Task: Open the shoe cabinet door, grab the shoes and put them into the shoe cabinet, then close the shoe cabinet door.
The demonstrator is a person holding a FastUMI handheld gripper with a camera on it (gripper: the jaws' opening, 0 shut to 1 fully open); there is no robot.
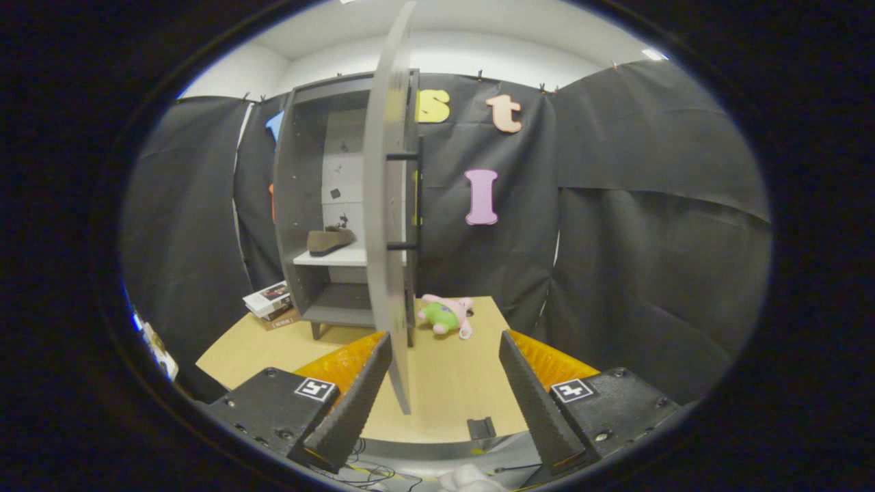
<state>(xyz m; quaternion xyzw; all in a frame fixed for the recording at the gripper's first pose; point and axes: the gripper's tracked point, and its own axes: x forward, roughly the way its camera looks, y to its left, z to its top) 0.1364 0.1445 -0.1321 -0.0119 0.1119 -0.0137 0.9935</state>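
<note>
Shoe [330, 240] sits on the cabinet [295, 205] shelf, so that job looks done. Door [384, 205] stands open, edge-on. Gripper [444, 383] is wide open, holding nothing, maybe ready to push it closed.

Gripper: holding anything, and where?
Nothing held. The gripper is open; the grey cabinet door's edge stands between its fingers, untouched by either.
</note>
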